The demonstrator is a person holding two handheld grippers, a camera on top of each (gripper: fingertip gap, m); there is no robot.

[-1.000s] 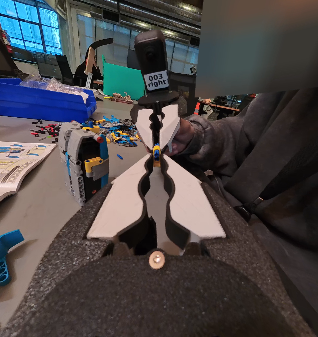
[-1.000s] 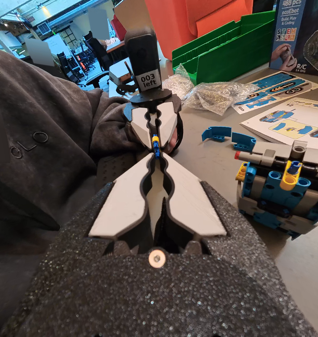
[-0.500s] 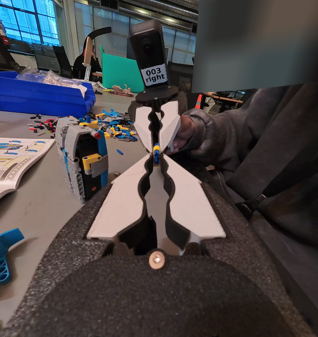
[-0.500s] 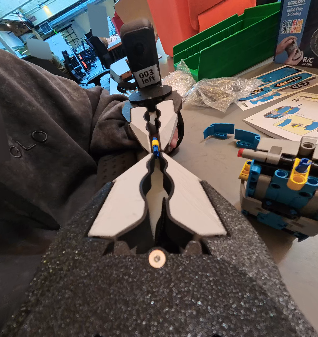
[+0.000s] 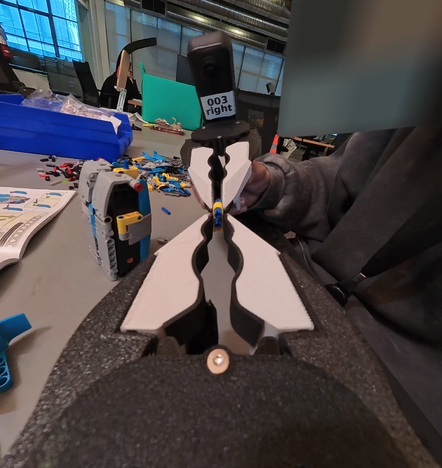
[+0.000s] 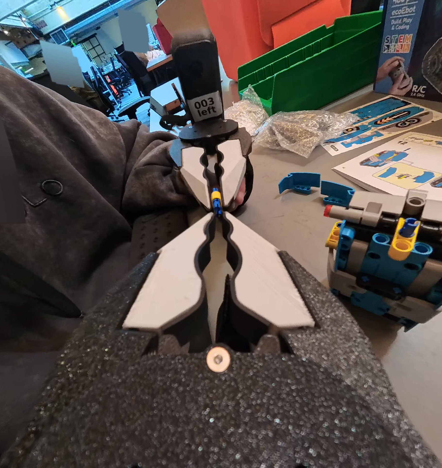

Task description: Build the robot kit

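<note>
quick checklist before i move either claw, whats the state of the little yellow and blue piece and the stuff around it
1. Left claw shut on the yellow and blue piece: ok.
2. Right claw shut on the piece's other end: ok, blue tip pinched in the right wrist view.
3. The two claws meet tip to tip in line: ok.
4. Blue pin fully seated in the yellow sleeve: cannot tell, too small.
5. Piece held clear above the grey table: ok.
6. Grey and blue model standing apart from both claws: ok.

windows (image 5: 35,33): large, blue daylight | ceiling ducts (image 5: 215,15) | office chairs (image 6: 128,63) | grey table (image 5: 50,278)
</note>
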